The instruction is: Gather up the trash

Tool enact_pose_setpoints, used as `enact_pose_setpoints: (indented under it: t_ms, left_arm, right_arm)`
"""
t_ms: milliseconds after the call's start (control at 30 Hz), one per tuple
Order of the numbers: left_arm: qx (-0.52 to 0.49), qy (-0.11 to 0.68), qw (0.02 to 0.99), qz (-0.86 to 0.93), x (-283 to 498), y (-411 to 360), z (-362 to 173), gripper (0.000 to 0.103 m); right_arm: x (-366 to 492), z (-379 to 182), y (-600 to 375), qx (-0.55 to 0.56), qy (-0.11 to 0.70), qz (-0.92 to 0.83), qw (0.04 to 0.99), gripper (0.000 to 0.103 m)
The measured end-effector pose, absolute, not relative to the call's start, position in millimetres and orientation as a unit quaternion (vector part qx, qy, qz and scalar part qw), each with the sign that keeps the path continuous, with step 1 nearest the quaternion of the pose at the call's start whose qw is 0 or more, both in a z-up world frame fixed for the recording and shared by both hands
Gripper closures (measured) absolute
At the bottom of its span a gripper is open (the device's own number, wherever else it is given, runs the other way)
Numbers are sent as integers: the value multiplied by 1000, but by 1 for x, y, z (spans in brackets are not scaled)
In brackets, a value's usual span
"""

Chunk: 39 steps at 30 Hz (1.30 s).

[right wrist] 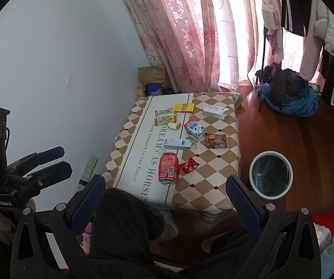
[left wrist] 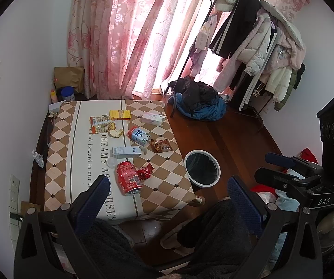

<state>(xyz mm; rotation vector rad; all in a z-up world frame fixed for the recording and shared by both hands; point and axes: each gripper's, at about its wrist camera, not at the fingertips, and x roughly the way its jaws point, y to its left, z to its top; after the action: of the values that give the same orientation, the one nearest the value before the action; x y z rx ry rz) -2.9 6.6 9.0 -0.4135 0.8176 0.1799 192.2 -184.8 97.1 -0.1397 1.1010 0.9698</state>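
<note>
Ahead of the left gripper, gaping empty, the can is lying on the desk; the right gripper is hanging released too. Pinching the can across its middle looks wisest, the bin waiting rightward.

White walls, dark wood floor — pink floral curtains glowing with daylight.

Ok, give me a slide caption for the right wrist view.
Open right gripper faces a checkered table littered with a red soda can and wrappers, white trash bin beside it.
</note>
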Motion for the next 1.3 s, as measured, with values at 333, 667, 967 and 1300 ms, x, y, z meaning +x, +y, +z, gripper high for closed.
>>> enact_pose_setpoints:
  t_ms: [333, 667, 967, 1300]
  left_arm:
    - [-202, 393, 893, 85, -4, 5, 10, 0]
    - [-202, 393, 893, 85, -4, 5, 11, 0]
    - [-203, 394, 892, 86, -5, 6, 11, 0]
    - [-204, 393, 892, 86, -5, 7, 11, 0]
  right_arm:
    - [191, 97, -184, -64, 502, 442, 741, 0]
    - [190, 97, -182, -64, 502, 442, 741, 0]
    - [188, 97, -178, -64, 501, 443, 741, 0]
    - [187, 98, -174, -63, 500, 445, 740, 0]
